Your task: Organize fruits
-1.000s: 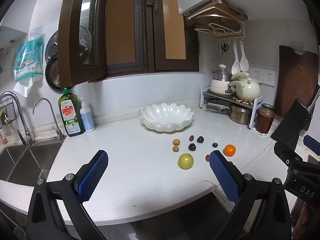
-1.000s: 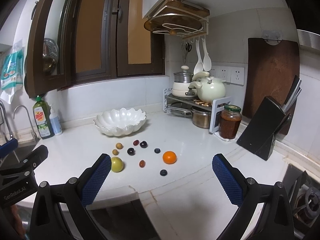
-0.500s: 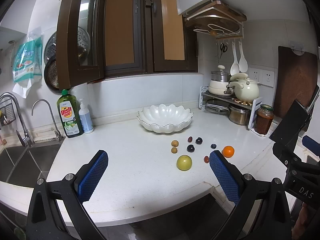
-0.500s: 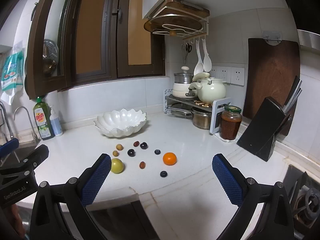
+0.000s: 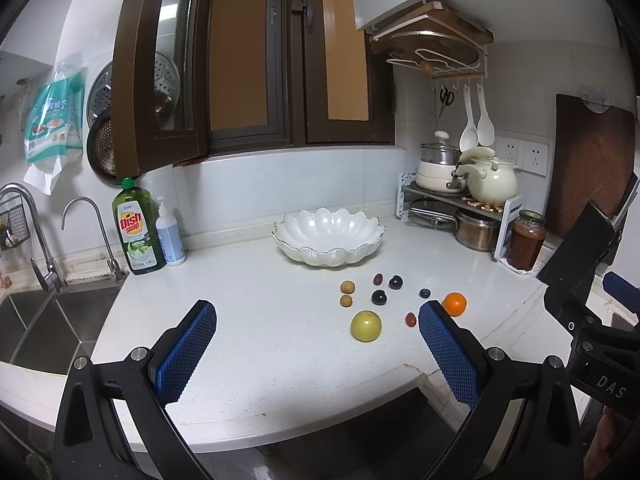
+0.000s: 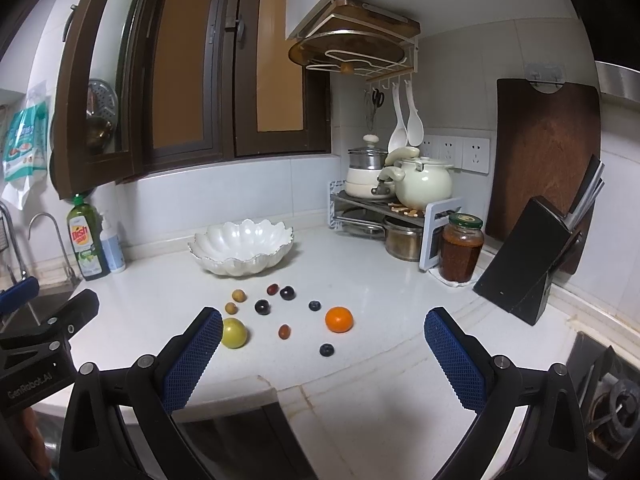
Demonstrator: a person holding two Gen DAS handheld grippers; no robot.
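Counted ten fruits loose on the white counter [image 6: 400,312]: one orange [image 6: 339,319], one yellow-green apple [image 6: 234,333], two tan longans [image 6: 239,295], two dark plums [image 6: 287,293], two reddish grapes [image 6: 284,331], two blueberries [image 6: 327,349]. All sat just in front of the single white scalloped bowl [image 6: 242,249], which held nothing. Left gripper [image 5: 316,354] and right gripper [image 6: 323,356] both hung spread wide, holding nothing, back over the counter's front edge, with bare counter on either side of the fruit.

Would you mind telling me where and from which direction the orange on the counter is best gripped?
Grip the orange across its widest middle, coming down from above with the open right gripper, which is nearer to it. It is round and sits loose on the countertop, so off-centre pads would probably squeeze it out. A blueberry lies just in front and another behind, so set the fingers left and right.
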